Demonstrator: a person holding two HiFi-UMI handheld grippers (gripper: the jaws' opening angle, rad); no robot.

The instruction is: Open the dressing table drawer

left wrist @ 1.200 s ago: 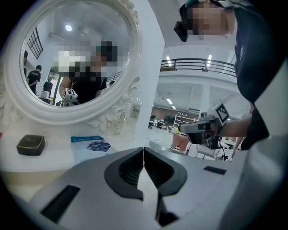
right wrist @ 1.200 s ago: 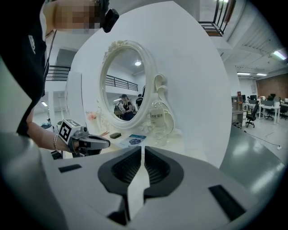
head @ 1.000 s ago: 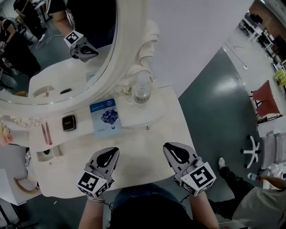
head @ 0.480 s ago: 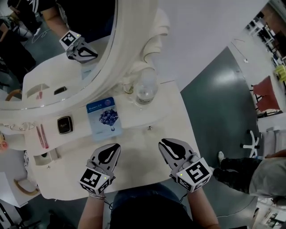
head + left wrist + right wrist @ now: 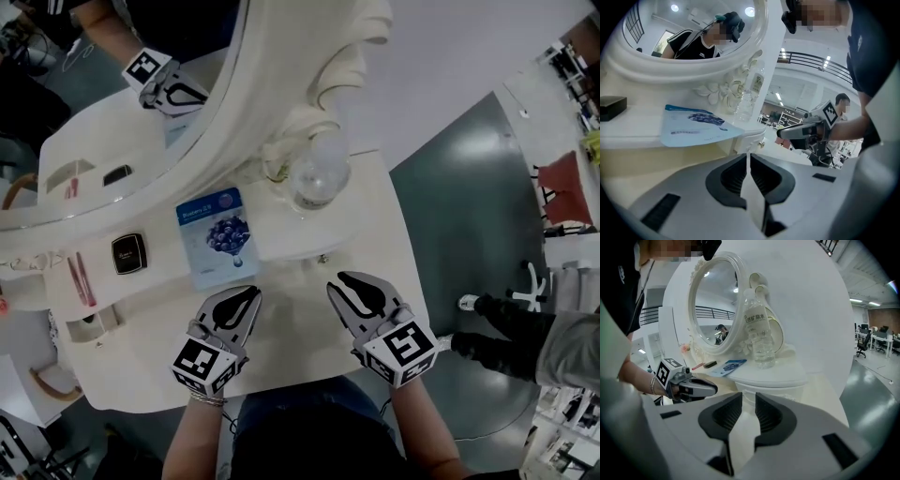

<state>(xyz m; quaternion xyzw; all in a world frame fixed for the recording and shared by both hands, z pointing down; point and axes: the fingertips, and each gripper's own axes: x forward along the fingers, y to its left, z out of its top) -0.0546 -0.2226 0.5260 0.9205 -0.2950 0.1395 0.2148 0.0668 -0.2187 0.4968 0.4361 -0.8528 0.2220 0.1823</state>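
The right gripper has just been parting its jaws. They now stand apart with nothing between them, probably getting ready to take the small knob of the drawer. The drawer sits shut beneath the raised shelf that bears a water bottle on the white dressing table. The left gripper has its jaws together and holds nothing. Compared with a second ago, both grippers have drawn closer to the shelf, and the right one is now near the knob without touching it.
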